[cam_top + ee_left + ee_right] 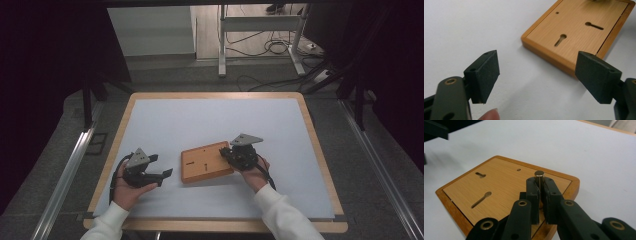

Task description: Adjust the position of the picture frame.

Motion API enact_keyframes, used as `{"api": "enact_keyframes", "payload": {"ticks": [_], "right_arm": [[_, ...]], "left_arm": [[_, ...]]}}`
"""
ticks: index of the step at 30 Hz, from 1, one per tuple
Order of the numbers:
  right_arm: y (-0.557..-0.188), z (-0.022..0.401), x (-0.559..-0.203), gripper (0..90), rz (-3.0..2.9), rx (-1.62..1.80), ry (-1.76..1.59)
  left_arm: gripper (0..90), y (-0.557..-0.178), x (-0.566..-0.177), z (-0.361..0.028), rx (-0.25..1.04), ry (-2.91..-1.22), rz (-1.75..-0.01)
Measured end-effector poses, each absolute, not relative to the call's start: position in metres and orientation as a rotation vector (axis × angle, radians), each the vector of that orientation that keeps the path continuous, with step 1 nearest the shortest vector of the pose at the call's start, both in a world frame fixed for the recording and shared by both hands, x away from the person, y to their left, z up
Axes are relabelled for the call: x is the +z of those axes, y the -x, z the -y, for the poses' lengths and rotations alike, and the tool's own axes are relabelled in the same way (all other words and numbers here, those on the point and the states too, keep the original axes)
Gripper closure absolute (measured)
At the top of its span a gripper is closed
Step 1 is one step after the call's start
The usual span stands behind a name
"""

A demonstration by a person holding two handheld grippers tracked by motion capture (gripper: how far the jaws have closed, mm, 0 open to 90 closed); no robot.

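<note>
White sleeves come in over the near edge of the counter (150,107), each hand carrying a claw. On the person's left, near the near-left corner, the left claw (162,167) rests low over the white sheet that covers the counter, its two black jaws spread wide with nothing between them; in the left gripper view the pads (485,75) stand far apart over bare white surface, and a fingertip (490,115) shows at the bottom edge. Just past that claw, close to the middle of the counter and slightly toward its near edge, lies the wooden board (206,161), flat, turned a little askew to the counter's edges, with a raised darker rim around a lighter inset panel. Two keyhole-shaped slots (481,199) and one small round hole (518,169) are cut into the panel. At the board's right end sits the right claw (227,152), its jaws pressed nearly together and pinching a small metal cylinder (539,175), which stands upright between the pads with its round top rising just above them, over the right part of the panel. Whether the cylinder's foot touches the wood cannot be told. Farther off, the white sheet runs bare to the far edge of the counter.
</note>
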State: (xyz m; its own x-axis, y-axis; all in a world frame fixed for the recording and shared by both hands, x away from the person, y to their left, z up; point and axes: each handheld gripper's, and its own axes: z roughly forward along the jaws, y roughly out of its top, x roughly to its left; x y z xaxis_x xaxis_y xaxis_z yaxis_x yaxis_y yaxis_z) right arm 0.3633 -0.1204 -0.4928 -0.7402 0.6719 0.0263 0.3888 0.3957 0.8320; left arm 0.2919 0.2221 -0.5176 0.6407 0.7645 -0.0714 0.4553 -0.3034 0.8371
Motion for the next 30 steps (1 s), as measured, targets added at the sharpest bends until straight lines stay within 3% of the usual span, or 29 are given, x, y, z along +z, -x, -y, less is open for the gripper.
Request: {"api": "enact_keyframes", "payload": {"ticks": [17,19,21,23,30], "right_arm": [[-0.381,0.157,-0.510,82.9,-2.329,1.104,-1.073],[-0.379,0.161,-0.507,70.0,-2.297,1.144,-1.076],[-0.378,0.163,-0.504,65.5,-2.290,1.153,-1.079],[-0.372,0.171,-0.495,52.7,-2.259,1.144,-1.064],[-0.346,0.208,-0.488,41.6,-2.220,1.161,-1.087]], "left_arm": [[19.5,-0.293,-0.521,-0.218,0.414,-1.982,-0.956],[19.5,-0.293,-0.521,-0.218,0.411,-1.986,-0.956],[19.5,-0.293,-0.521,-0.218,0.409,-1.986,-0.956],[19.5,-0.293,-0.521,-0.218,0.409,-1.988,-0.953],[19.5,-0.294,-0.523,-0.215,0.403,-2.008,-0.953]]}}
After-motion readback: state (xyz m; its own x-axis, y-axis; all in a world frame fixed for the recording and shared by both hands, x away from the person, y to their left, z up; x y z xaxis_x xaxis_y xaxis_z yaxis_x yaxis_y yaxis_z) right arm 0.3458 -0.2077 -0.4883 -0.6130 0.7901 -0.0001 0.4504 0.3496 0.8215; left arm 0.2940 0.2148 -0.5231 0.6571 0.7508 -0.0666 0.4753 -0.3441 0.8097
